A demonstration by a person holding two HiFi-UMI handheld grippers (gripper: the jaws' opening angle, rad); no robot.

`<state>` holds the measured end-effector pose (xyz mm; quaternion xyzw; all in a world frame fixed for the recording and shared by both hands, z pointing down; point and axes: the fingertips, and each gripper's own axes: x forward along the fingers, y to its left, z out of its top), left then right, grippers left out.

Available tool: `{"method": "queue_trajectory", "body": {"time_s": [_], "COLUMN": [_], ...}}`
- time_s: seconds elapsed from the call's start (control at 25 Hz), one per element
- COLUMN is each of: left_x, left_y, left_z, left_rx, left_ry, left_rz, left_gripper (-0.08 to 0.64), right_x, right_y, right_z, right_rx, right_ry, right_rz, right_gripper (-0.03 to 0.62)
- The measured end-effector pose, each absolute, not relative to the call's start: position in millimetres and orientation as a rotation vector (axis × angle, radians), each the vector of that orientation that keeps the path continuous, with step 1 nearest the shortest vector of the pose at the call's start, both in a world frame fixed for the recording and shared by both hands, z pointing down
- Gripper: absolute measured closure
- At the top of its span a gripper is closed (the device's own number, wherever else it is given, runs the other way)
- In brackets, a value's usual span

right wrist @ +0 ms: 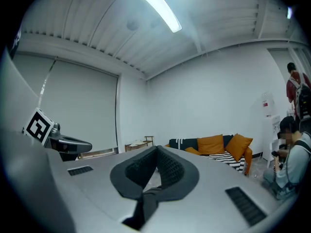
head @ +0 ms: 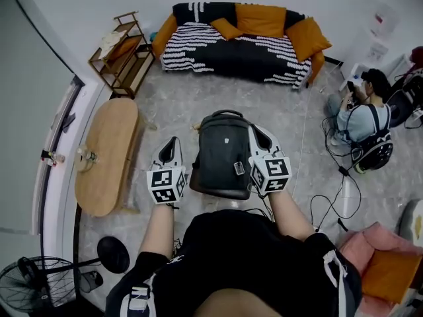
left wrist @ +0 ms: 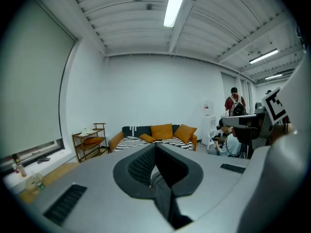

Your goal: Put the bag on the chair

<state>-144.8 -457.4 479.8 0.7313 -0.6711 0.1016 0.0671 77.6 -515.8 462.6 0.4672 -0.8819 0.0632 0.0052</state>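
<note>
A black backpack (head: pixel 221 152) stands upright in front of me, between my two grippers; whatever it rests on is almost wholly hidden beneath it. Just left of the bag, a little apart from its side, is my left gripper (head: pixel 173 142), its jaws shut and empty, as the left gripper view (left wrist: pixel 155 147) also shows. My right gripper (head: pixel 257 133) lies against the bag's right edge. Its jaws are shut too in the right gripper view (right wrist: pixel 156 152), with nothing visible between them. Both grippers point towards the sofa, and the bag shows in neither gripper view.
A striped sofa (head: pixel 238 41) with orange cushions stands at the far wall, a wooden shelf (head: pixel 122 51) to its left. An oval wooden table (head: pixel 106 154) is on my left. A person (head: pixel 360 117) sits on the floor at the right, near cables (head: pixel 330 177). A fan (head: pixel 39 286) stands bottom left.
</note>
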Motion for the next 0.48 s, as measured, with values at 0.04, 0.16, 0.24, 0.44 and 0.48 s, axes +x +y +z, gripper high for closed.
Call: {"method": "queue_trajectory", "body": {"time_s": [0.04,0.16,0.24,0.44,0.48], "left_x": [-143,-138,-137,-130,-128], "left_y": [-455,-450,-449,-442,-441], "left_z": [479,475,473,474,474], "left_rx": [2.205,2.215,2.211,2.196,2.196], "left_ry": [-2.024,-2.041,-2.056,-2.056,-2.056], "left_rz": [0.308,0.325,0.333,0.327,0.329], "left_gripper": [0.540,0.540,0.540,0.540,0.540], "right_x": [80,85,88,96,97], "right_y": [-514,-509,-507,-499,-497], "right_z": [462,460,458,458,458], "right_rx": [1.465,1.473,1.477,1.470,1.467], "right_ry": [-2.763,-2.767,-2.767,-2.771,-2.773], "right_rz": [0.198,0.200,0.198,0.204,0.206], "right_gripper": [0.578,0.578,0.578,0.578,0.578]}}
